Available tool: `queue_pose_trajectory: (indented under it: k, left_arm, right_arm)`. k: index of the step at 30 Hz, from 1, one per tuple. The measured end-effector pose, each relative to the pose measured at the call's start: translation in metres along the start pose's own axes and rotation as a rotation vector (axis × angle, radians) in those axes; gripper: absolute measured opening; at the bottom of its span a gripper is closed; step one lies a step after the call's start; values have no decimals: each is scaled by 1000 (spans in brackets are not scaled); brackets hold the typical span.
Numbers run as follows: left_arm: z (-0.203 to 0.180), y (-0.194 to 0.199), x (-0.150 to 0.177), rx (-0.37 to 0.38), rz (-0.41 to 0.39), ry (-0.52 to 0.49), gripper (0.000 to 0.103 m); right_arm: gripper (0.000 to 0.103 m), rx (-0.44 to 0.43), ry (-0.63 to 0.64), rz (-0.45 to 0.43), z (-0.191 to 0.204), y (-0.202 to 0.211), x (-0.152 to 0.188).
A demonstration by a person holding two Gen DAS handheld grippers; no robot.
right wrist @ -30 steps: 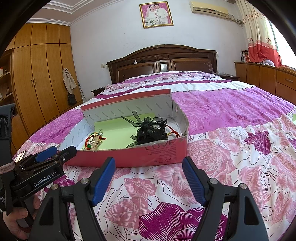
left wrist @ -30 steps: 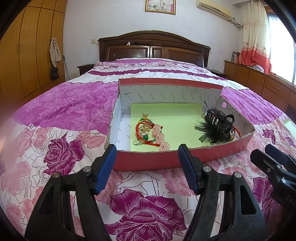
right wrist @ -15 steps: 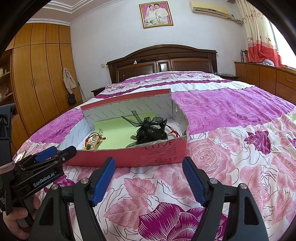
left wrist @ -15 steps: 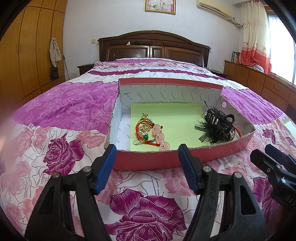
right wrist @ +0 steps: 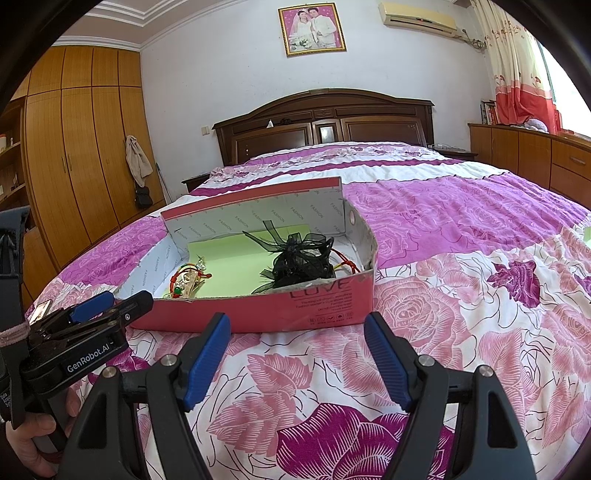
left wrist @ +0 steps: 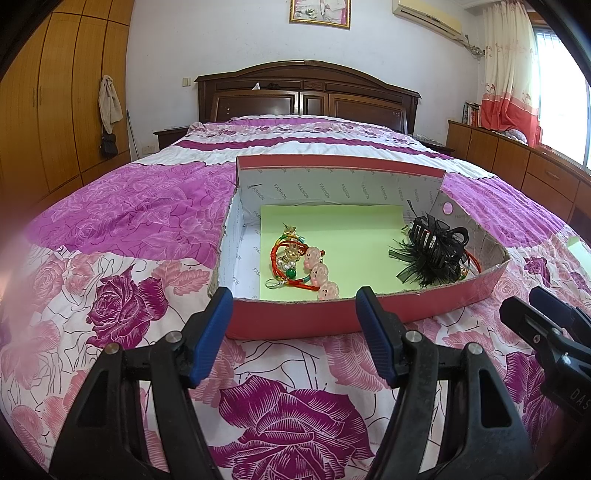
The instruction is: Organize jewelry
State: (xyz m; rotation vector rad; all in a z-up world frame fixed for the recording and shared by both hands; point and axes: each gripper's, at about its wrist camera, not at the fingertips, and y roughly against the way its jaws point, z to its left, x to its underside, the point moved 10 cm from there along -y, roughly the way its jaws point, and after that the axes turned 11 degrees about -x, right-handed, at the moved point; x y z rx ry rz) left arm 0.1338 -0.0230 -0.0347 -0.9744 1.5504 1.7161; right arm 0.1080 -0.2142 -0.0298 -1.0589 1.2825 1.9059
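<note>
A red cardboard box [left wrist: 332,321] [right wrist: 258,314] with a white printed lining sits open on the bed [left wrist: 140,229] [right wrist: 461,229], which is covered by a purple and pink rose-patterned quilt. A pale green sheet of paper [left wrist: 351,236] [right wrist: 229,254] lies flat on the box floor. On the left part of the paper lies a tangle of bracelets [left wrist: 299,262] [right wrist: 186,280]: red cord, gold-coloured charms, a green bead, and three pale pink beads in a row near the front wall. At the right end of the box rests a black hair clip [left wrist: 432,251] [right wrist: 301,262] with mesh ribbon and feathery trim; a thin red cord [left wrist: 474,262] [right wrist: 347,263] curves out from behind it against the right wall. The two jewelry groups lie well apart. The left gripper [left wrist: 293,339] [right wrist: 110,306] hangs over the quilt just in front of the box's front wall, its blue-padded fingers [left wrist: 212,332] spread wide, holding nothing. The right gripper [right wrist: 297,354] [left wrist: 532,310] is likewise over the quilt before the box, just beside the left one, fingers [right wrist: 386,354] wide apart and empty. A hand [right wrist: 35,439] grips the left gripper's handle at the lower left edge of the right wrist view. Behind the bed: a dark wooden headboard [left wrist: 306,96] [right wrist: 325,118], a framed portrait [right wrist: 312,29] on the white wall, a wooden wardrobe [left wrist: 55,110] [right wrist: 81,155] at left.
</note>
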Motion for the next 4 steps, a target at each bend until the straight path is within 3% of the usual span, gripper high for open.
queue_pose_trajectory:
  k: [4]
  left_arm:
    - [0, 0, 0, 1, 0, 0, 62]
  right_arm:
    - [77, -1, -2, 2, 0, 0, 0]
